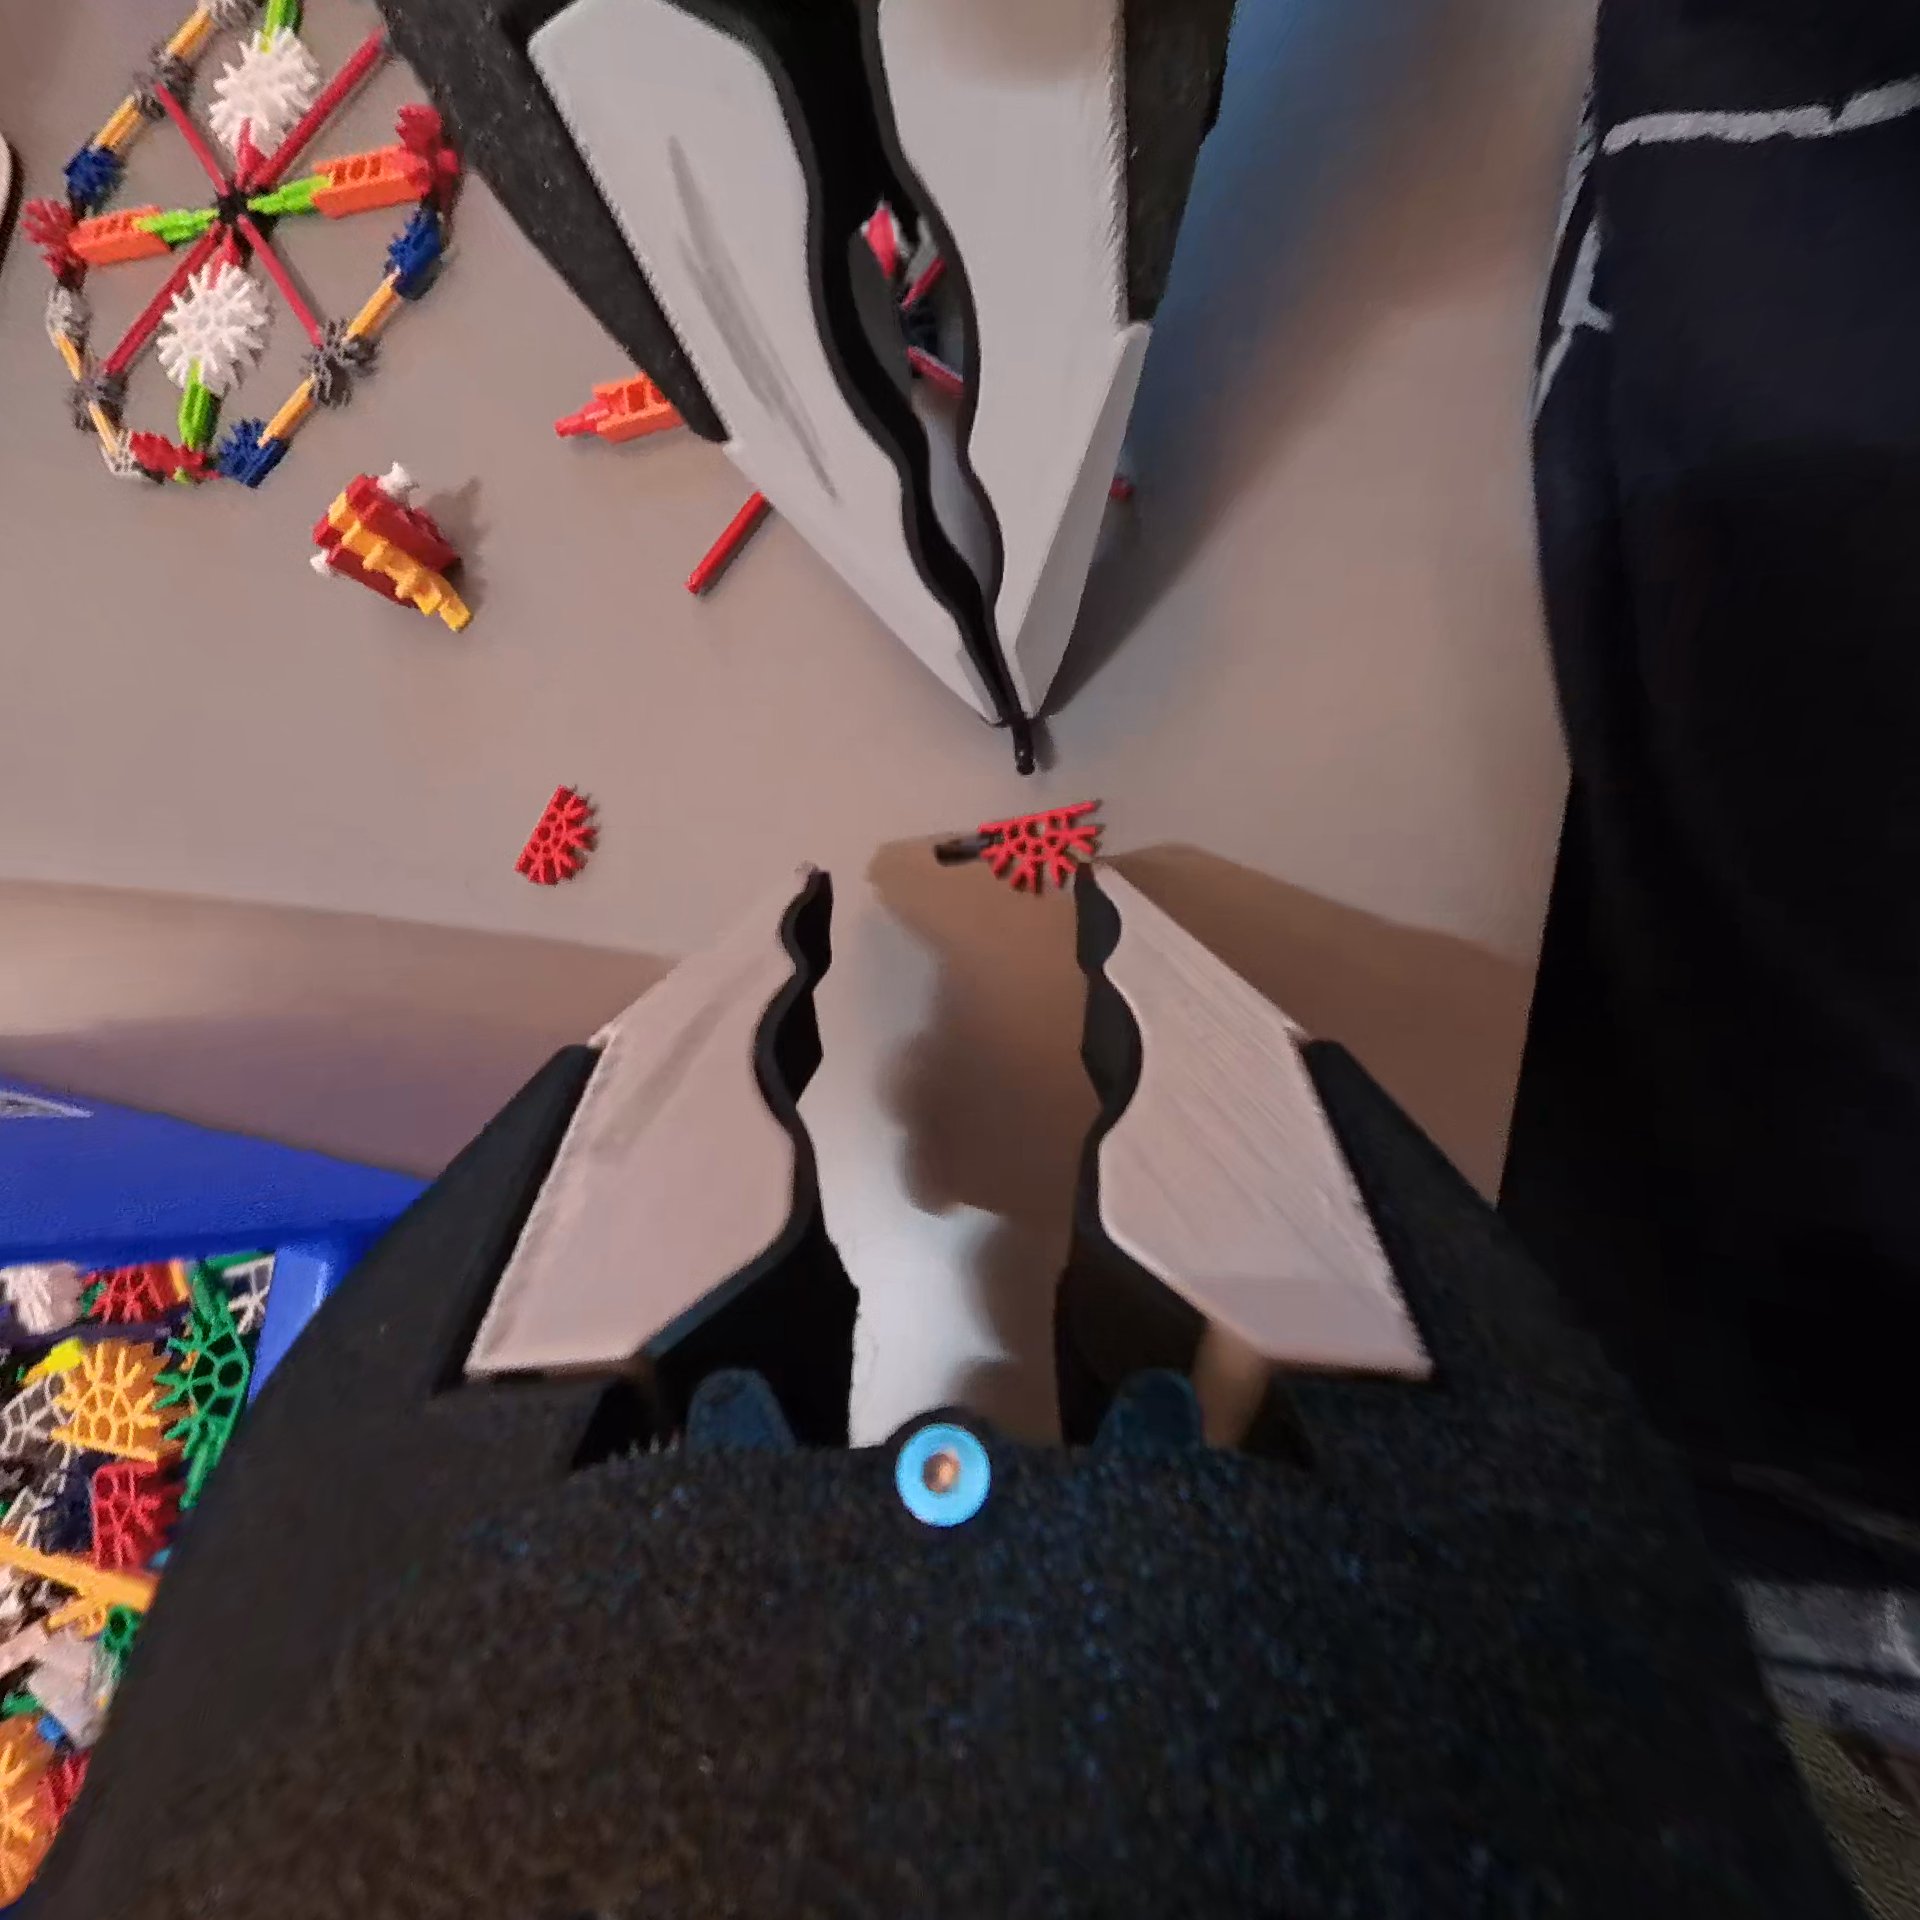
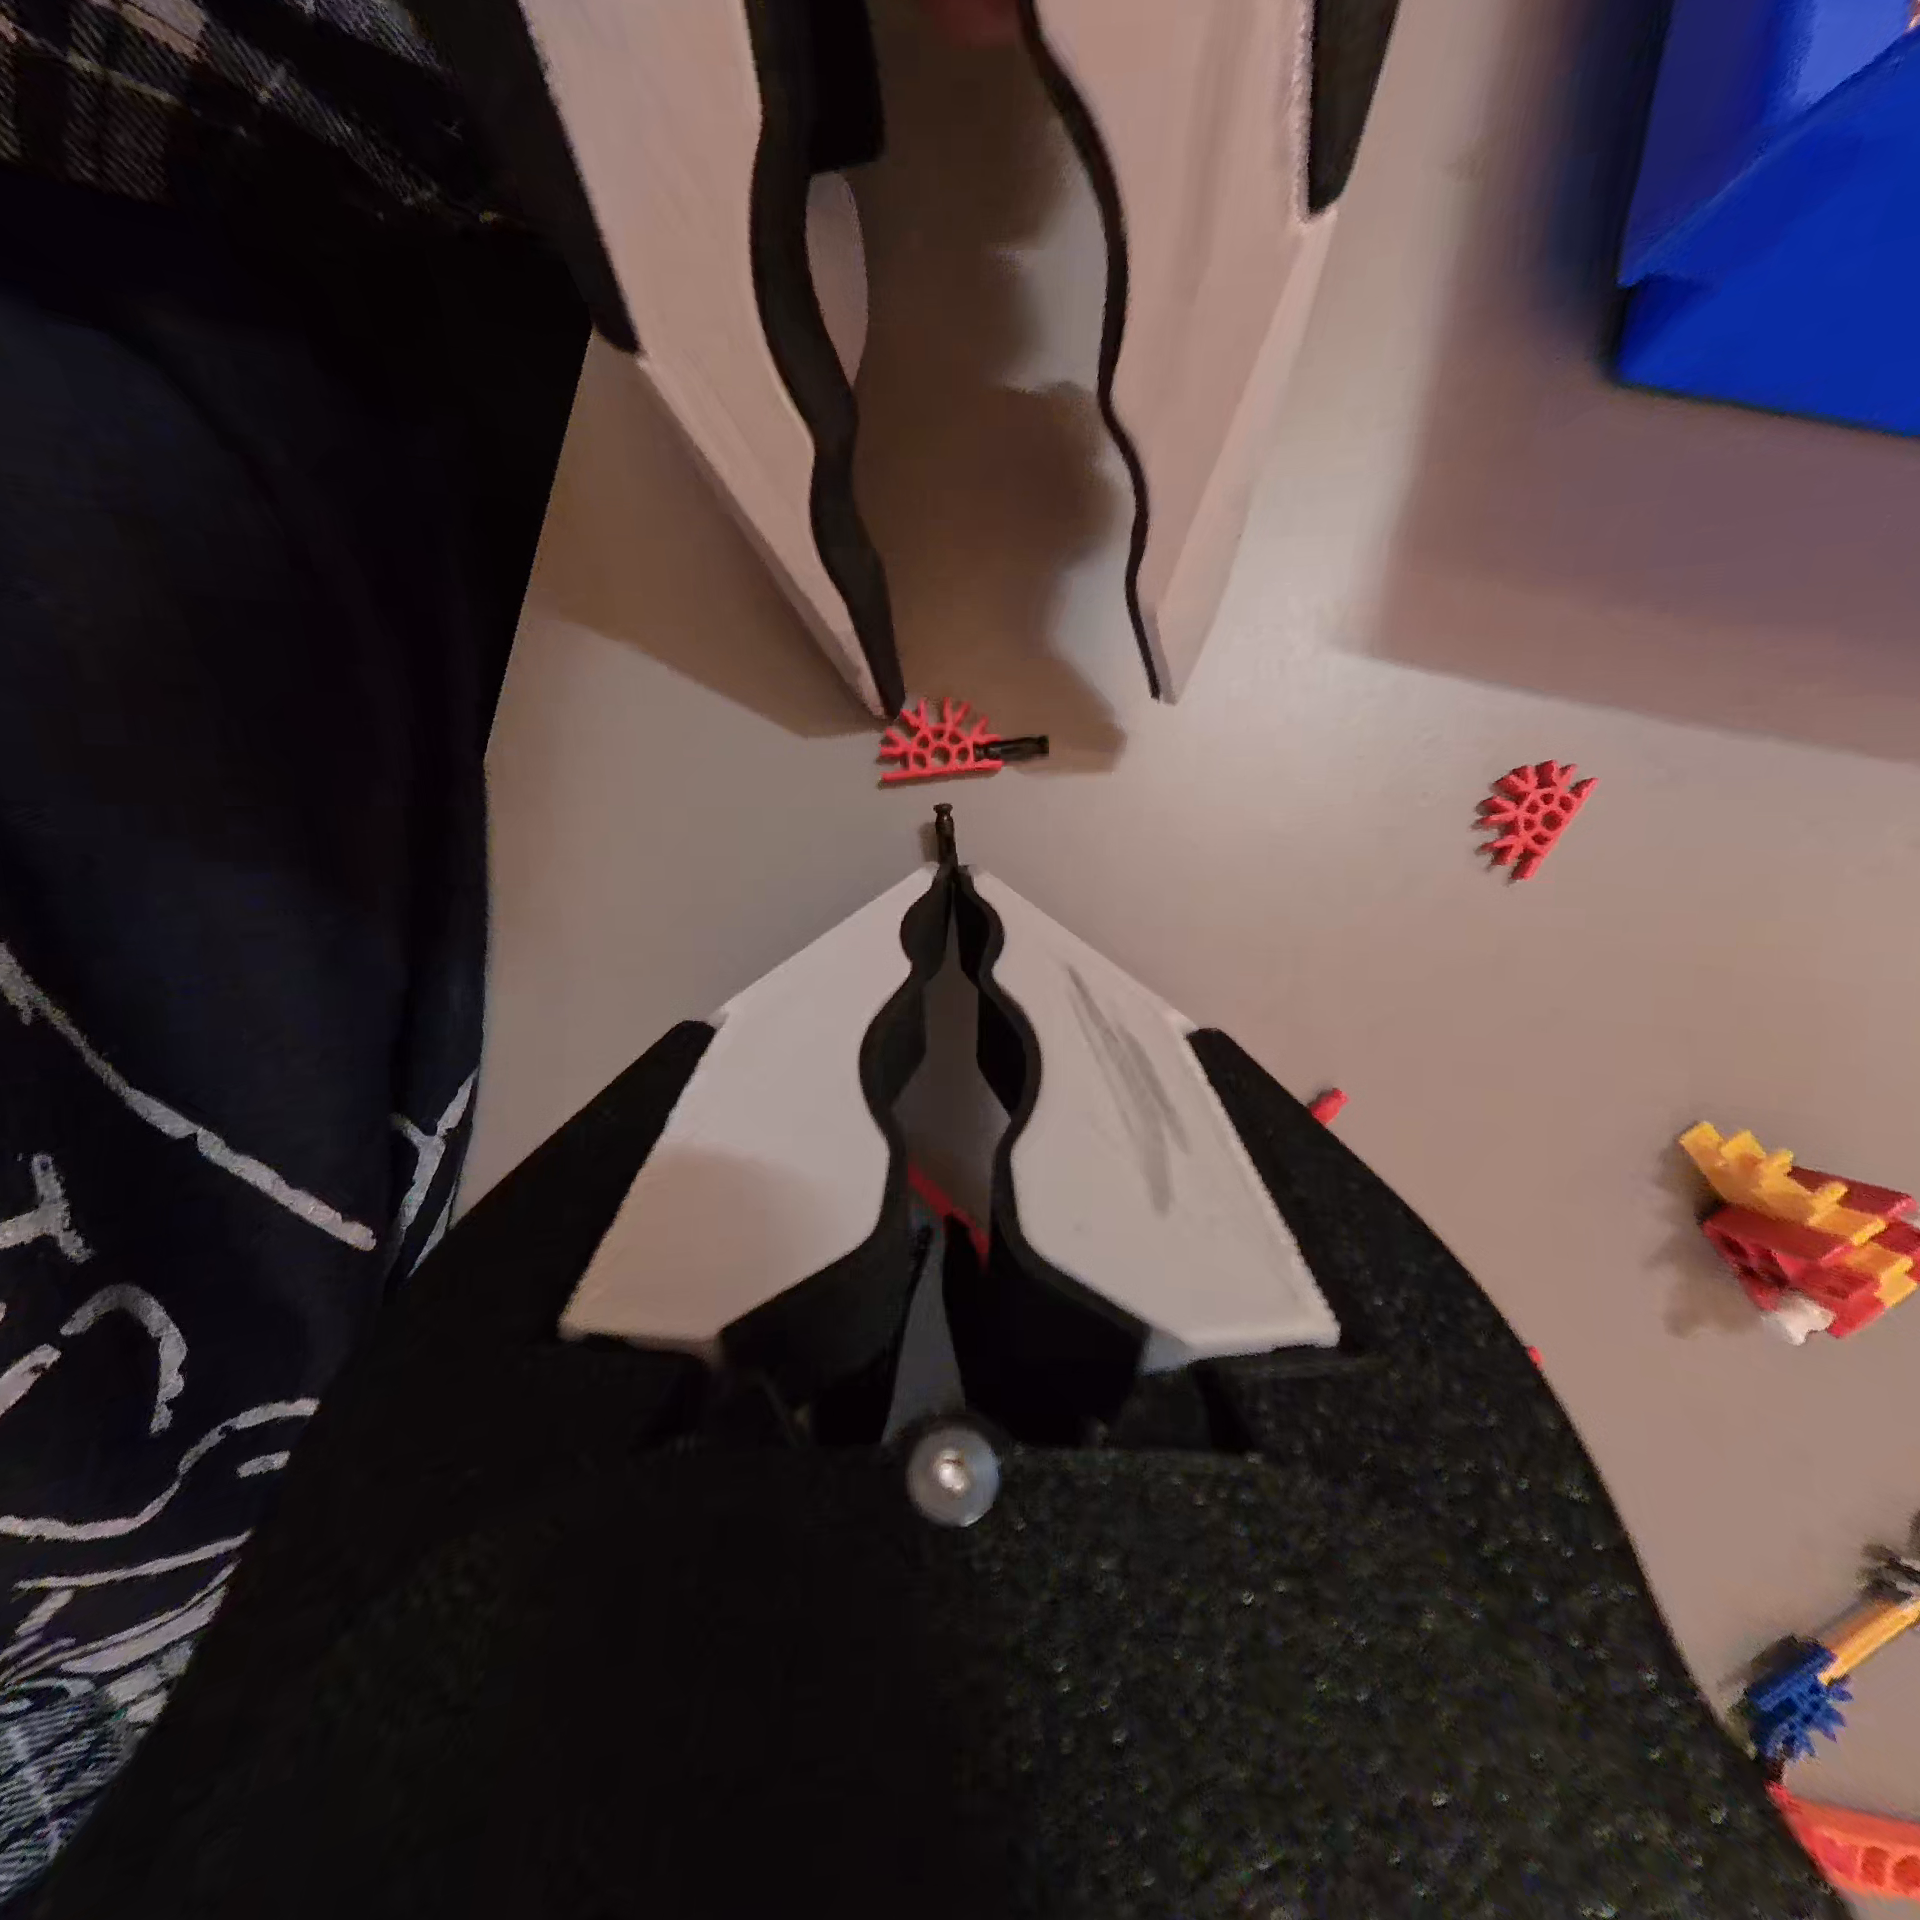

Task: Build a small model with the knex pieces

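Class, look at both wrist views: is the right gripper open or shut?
Shut. The right gripper has its fingertips pressed together on a thin black rod that pokes out beyond them, just short of the red half-round connector.

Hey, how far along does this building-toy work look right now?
Done: a hexagonal rod-and-connector frame sits assembled on the table, and a short black rod sticks from a red connector. In hand: the right gripper is shut on a second black rod aimed at that connector; the left gripper is open beside it. Remaining: a loose red connector, a red-and-yellow stack and a blue bin of pieces, untouched.
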Motion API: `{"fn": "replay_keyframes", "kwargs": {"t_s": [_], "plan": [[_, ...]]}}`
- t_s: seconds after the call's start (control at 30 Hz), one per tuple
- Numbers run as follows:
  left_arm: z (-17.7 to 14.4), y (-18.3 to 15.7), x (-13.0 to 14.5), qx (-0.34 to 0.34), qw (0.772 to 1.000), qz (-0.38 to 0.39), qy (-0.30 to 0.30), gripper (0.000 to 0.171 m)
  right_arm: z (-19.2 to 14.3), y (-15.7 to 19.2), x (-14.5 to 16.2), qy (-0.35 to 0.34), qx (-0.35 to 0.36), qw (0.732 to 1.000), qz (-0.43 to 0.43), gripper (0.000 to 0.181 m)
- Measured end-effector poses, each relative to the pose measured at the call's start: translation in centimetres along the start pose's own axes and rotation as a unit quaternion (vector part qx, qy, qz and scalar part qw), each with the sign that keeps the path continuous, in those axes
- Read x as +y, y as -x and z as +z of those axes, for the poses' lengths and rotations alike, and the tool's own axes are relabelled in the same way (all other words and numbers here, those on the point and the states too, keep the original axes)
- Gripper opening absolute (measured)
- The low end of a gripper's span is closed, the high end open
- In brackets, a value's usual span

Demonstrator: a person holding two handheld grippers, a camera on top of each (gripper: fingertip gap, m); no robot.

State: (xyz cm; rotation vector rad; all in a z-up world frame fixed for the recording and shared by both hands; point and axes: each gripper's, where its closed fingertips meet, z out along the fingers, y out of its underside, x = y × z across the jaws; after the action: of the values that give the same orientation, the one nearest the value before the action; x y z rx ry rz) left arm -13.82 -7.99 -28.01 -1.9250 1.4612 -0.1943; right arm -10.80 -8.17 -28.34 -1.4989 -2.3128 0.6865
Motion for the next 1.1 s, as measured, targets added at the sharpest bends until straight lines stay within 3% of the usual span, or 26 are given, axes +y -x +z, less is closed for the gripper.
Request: {"fn": "replay_keyframes", "kwargs": {"t_s": [0.23,0.57,0.8,1.1], "plan": [[1.1,-0.5,-1.6,-0.02,1.0,-0.002,-0.012,0.046,-0.8,0.0,0.9,-0.001,0.001,1.0,0.02,0.0],[-0.3,-0.3,-0.3,0.032,0.999,0.02,0.001,0.041,-1.0,0.5,0.9,-0.007,-0.001,1.0,0.022,0.0],[0.6,-1.2,-0.4,0.078,0.996,0.04,0.005,0.02,-1.0,0.5,1.0,-0.01,-0.001,1.0,0.024,0.0],[1.2,-1.1,-1.0,-0.009,0.998,-0.056,0.006,0.014,-1.0,-0.2,1.2,-0.01,0.006,0.999,0.048,0.0]]}}
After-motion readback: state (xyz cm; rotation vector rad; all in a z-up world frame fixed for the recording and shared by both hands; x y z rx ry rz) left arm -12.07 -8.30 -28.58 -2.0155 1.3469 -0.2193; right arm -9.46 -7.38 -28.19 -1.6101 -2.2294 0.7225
